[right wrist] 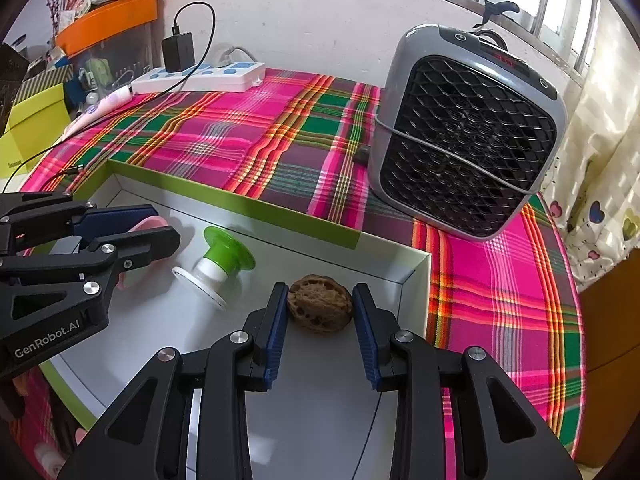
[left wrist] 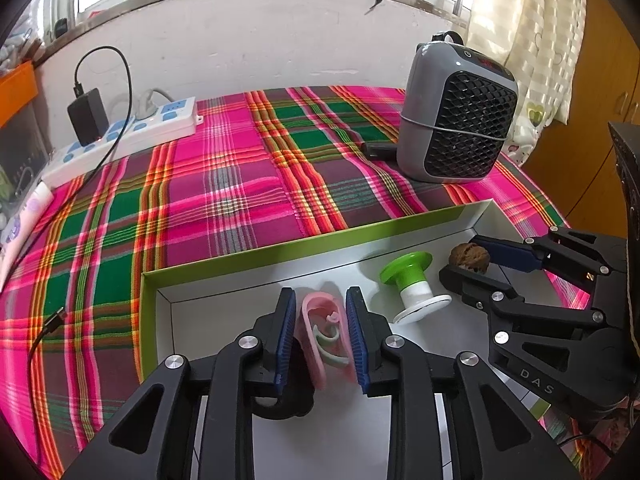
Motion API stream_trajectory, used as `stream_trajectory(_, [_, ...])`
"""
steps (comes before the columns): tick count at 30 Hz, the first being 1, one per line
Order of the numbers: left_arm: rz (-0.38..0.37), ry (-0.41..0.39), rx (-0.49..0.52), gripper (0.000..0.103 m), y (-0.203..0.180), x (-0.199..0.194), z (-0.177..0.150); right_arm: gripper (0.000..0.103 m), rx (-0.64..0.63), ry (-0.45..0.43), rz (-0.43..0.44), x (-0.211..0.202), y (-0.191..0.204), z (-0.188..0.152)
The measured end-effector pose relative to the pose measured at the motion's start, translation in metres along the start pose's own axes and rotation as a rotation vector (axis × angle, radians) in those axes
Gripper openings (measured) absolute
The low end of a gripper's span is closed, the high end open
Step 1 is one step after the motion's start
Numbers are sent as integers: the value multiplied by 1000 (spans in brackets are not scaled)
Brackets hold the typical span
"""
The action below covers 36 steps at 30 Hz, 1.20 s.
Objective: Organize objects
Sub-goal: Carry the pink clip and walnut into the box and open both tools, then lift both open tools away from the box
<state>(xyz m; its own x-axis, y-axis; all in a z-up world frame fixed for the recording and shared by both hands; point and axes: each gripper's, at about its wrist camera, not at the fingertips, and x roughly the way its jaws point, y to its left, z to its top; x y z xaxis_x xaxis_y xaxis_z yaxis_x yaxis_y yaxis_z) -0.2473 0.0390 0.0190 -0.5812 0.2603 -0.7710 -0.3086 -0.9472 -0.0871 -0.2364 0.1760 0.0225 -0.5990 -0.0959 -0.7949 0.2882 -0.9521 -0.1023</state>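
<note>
**Tray lot: two items in the jaws**

Left gripper (left wrist: 320,320) is standing slackly around the pink clip (left wrist: 320,332); right gripper (right wrist: 320,312) is pinching the walnut (right wrist: 320,308) inside the white tray (right wrist: 392,276) (round shell, likely rolling toward the green-topped spool (right wrist: 220,260) if released carelessly).

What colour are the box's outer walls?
Lime green outside, white inside; the box shows it best in the right wrist view.

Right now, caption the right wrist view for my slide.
Right gripper closed on a walnut inside the white box, beside a green-and-white spool.
</note>
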Motion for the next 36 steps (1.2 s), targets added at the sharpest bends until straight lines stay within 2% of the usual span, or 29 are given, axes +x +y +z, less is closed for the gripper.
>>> stream_trajectory(3, [1, 2, -4, 32, 1, 0, 0, 34, 2, 0, 1, 0, 0, 0])
stream_trajectory(6, [4, 2, -4, 34, 1, 0, 0, 34, 9, -2, 0, -1, -1, 0])
stream_trajectory(10, [3, 3, -11, 34, 4, -1, 0, 44, 18, -10, 10, -4, -1, 0])
stream_trajectory(12, [7, 4, -15, 34, 5, -2, -1, 45, 19, -14, 7, -5, -1, 0])
stream_trajectory(36, [-5, -36, -38, 38, 2, -34, -14, 46, 94, -69, 2, -34, -2, -11])
